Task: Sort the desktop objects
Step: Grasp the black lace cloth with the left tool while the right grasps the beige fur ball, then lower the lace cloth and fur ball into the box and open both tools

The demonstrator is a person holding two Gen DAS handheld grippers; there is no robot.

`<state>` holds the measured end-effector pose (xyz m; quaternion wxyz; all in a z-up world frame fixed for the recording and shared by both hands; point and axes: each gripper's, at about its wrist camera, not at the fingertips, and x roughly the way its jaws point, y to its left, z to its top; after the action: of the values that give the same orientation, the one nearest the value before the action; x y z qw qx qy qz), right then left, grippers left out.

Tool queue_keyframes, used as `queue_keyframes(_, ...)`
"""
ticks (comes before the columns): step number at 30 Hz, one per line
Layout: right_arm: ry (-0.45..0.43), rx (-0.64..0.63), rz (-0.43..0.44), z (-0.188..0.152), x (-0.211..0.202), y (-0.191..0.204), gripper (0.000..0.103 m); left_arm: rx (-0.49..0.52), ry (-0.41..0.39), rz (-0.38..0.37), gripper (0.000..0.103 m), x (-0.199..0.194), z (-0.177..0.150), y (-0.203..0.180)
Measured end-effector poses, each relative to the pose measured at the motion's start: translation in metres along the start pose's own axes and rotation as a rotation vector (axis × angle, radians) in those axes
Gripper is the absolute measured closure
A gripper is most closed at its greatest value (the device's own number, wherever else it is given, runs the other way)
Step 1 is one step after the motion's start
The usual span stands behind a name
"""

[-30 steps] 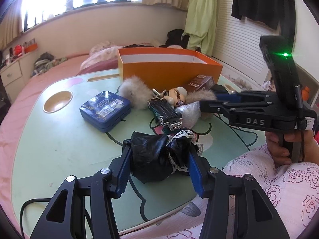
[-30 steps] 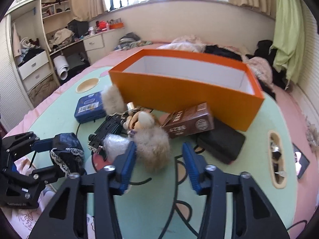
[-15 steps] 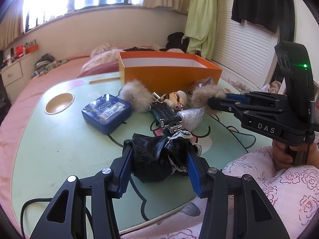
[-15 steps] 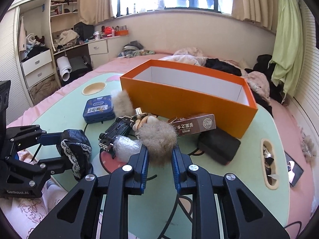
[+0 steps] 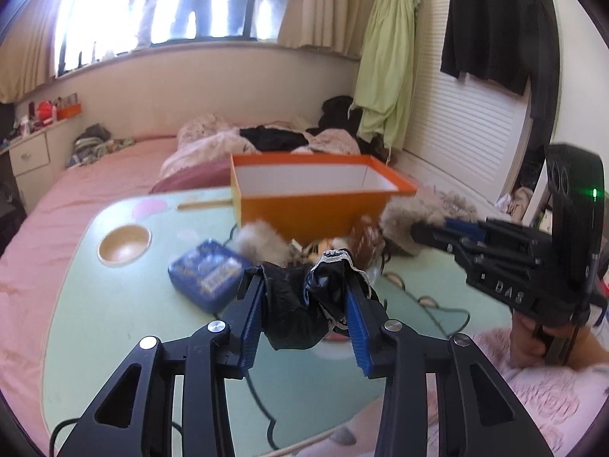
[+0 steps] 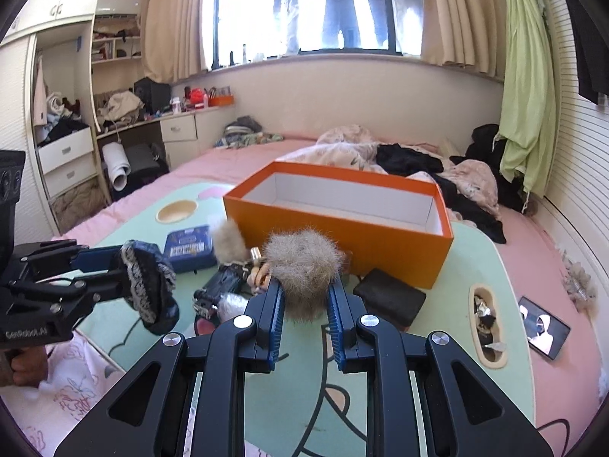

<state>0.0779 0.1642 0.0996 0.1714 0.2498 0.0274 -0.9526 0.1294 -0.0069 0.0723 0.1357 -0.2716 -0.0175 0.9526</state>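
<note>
A black cloth bundle with white lace trim hangs above the green table, pinched between the blue pads of my left gripper, whose jaws are closing on it. The same bundle and left gripper show at the left of the right wrist view. My right gripper is shut on a grey-brown fur pompom, lifted off the table in front of the empty orange box. In the left wrist view that gripper and its pompom sit beside the box.
On the table lie a blue tin, a second pompom, a black toy with a small doll, and a black pouch. A phone lies on the pink bed at right. A flowered sleeve fills the near edge.
The right gripper closed on the pompom and raised it toward the box. The left gripper tightened on the black bundle and lifted it off the table.
</note>
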Motion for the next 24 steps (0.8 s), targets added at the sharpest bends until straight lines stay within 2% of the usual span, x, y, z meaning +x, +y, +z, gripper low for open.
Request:
queue_keyframes(10, -0.050, 0.028, 0.010, 0.023, -0.004, -0.010, 0.081, 0.019, -0.070, -0.024, 0.065, 0.005, 0.050, -0.009)
queue_keyframes(17, -0.078, 0.030, 0.006, 0.045, 0.002, -0.018, 0.081, 0.006, -0.046, -0.026, 0.065, 0.031, 0.078, -0.006)
queue_keyframes(19, -0.063, 0.060, 0.036, 0.055, 0.009, -0.025, 0.081, -0.027, -0.028, -0.045, 0.065, 0.044, 0.093, 0.001)
queue_keyframes(24, 0.002, 0.155, 0.097, 0.079, 0.044, -0.050, 0.081, -0.123, 0.043, -0.034, 0.065, 0.087, 0.128, 0.018)
